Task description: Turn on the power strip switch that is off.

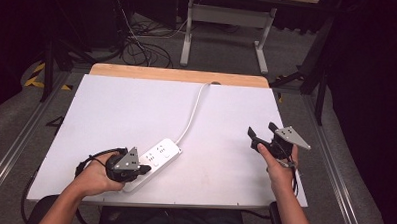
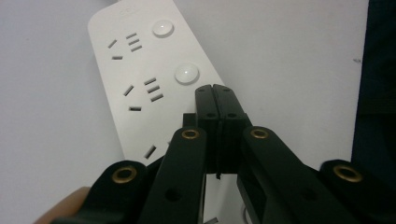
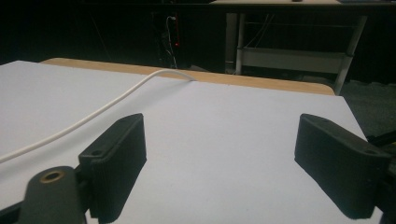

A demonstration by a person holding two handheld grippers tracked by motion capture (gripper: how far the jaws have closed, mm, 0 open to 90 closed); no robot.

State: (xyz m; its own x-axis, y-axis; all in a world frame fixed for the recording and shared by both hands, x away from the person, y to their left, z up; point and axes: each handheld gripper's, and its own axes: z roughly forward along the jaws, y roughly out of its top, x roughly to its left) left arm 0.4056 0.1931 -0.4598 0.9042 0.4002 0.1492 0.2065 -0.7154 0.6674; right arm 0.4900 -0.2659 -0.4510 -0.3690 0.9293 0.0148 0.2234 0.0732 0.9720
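The power strip [image 1: 155,160] lies near the front-left of the surface [image 1: 225,143], long axis running diagonally away. The left tool [image 2: 215,93], jaws pressed together and empty, rests over its near end. The right tool [image 3: 224,158] hovers wide apart, well clear.

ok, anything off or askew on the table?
Nothing damaged or spilled. The power strip lies diagonally near the front edge, its cord running off the back. The left hand-held gripper, jaws closed, sits over it.
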